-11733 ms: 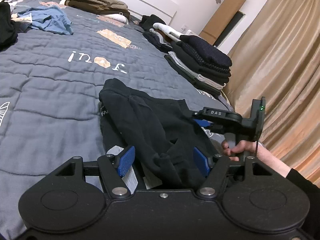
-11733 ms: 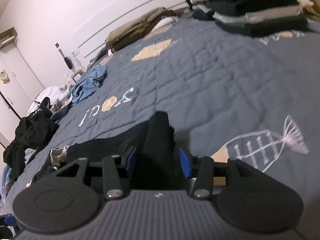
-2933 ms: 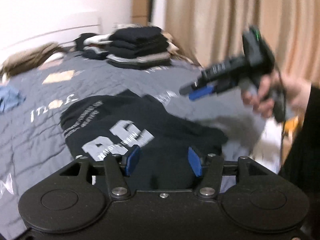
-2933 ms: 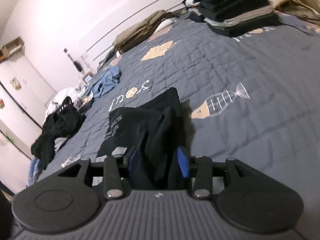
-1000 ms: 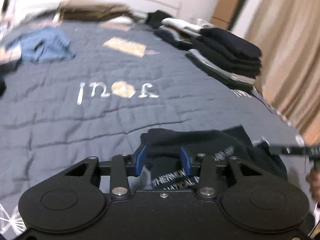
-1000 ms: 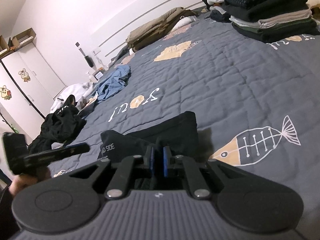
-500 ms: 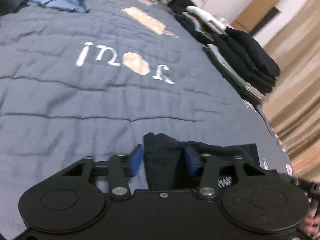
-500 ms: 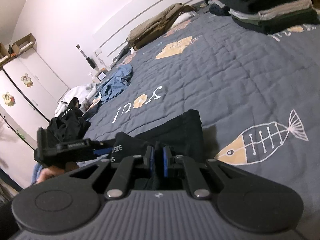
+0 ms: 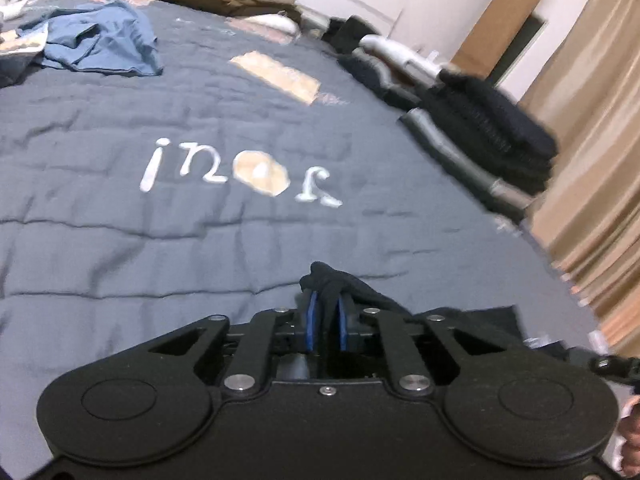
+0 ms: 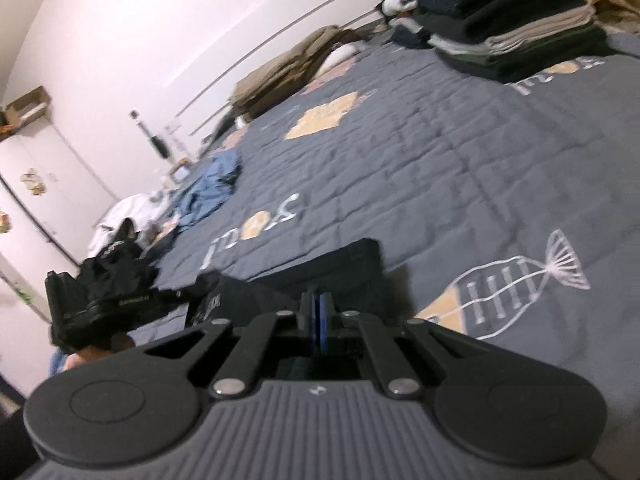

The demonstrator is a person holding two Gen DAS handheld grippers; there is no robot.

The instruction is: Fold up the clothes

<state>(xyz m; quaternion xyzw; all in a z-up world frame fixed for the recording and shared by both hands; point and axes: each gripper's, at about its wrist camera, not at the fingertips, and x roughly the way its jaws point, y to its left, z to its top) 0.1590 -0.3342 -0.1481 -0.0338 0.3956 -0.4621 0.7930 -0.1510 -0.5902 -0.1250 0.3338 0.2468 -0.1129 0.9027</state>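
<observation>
Left gripper [image 9: 325,320] clamped on black garment [image 9: 352,284] fold; right gripper [image 10: 319,320] pinched its edge at 6 o'clock on quilt [image 10: 460,168].

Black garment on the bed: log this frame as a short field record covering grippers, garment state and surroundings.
left gripper: shut on black garment, pinching a bunched edge
right gripper: shut on the same garment
garment state: partly folded, lying on grey quilt
folded stack: at the quilt's far edge
blue garment: unfolded, crumpled
fold status: unfinished
</observation>
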